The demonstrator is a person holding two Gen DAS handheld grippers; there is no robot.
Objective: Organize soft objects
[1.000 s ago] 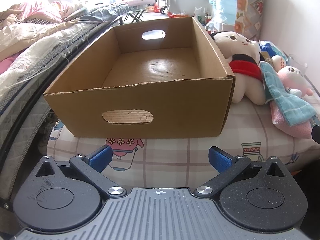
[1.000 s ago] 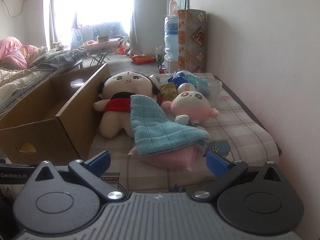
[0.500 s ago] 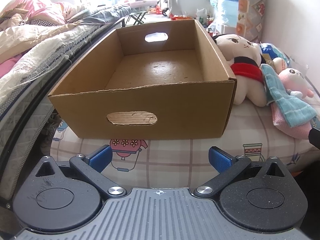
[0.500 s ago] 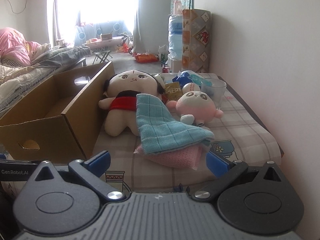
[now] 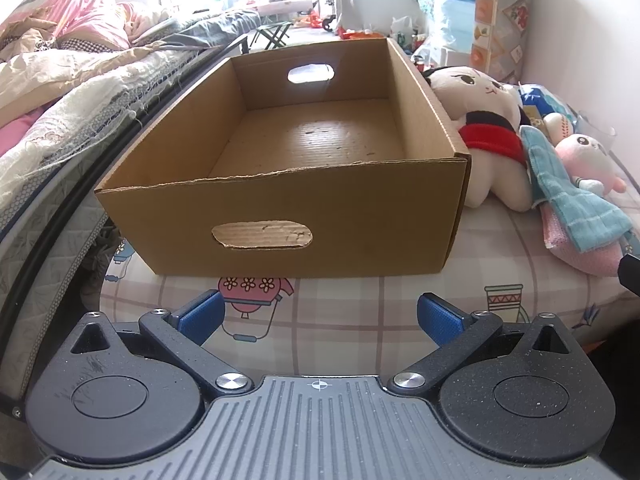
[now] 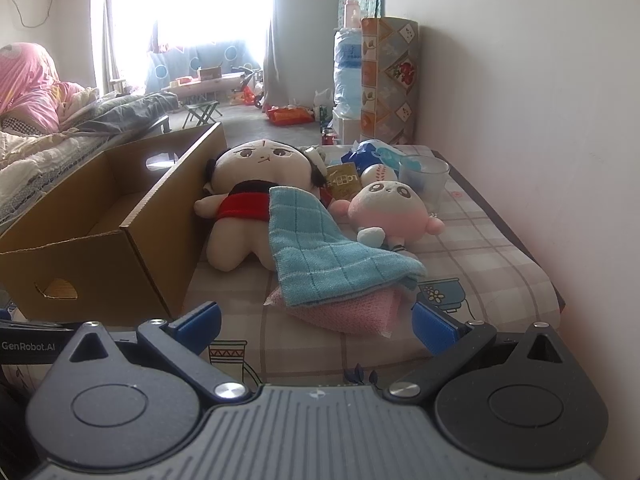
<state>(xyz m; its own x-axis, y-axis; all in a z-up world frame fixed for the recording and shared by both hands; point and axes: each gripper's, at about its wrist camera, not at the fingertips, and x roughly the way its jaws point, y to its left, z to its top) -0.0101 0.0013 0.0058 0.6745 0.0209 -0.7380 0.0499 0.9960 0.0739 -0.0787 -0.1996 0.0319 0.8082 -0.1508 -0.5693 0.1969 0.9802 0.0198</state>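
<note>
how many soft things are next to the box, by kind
plush toys: 2, the big doll and the pink round plush
cloths: 2, the blue cloth over the pink cloth
total: 4, all outside the cardboard box

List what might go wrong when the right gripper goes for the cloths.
The blue towel lies over the pink cloth and drapes onto the big plush doll, so a grab may lift both cloths or tug the doll. The plastic cup behind the pink round plush could be knocked over.
</note>
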